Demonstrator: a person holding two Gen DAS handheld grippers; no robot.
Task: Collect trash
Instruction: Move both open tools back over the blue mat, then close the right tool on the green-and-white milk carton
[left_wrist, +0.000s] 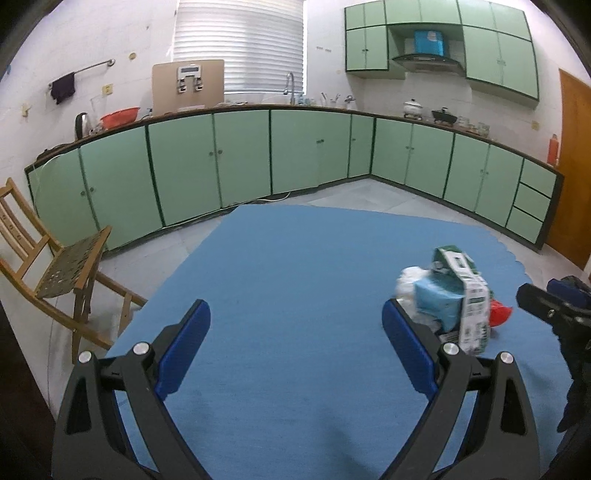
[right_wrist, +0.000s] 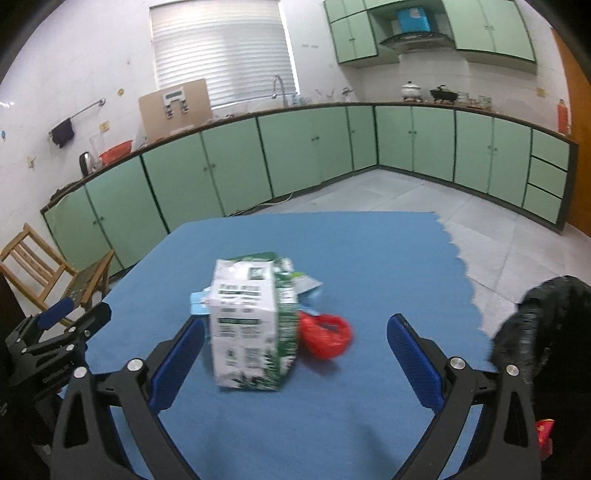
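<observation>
Home kitchen, seemingly: green cabinets (left_wrist: 184, 166), faucet (left_wrist: 291, 86), range hood (left_wrist: 428, 61).

- Left gripper (left_wrist: 295, 325): 2 black angular arms, each with triangular cut-outs and 2 round silver screws near the joint.
- Finger pads (left_wrist: 184, 343): flat, bright blue, finely textured.
- Right gripper (right_wrist: 295, 339): same black frame, 2 silver screws per arm, dotted blue pads (right_wrist: 413, 358).
- Sleeve (right_wrist: 535, 332): black, fuzzy fabric at the right edge.
</observation>
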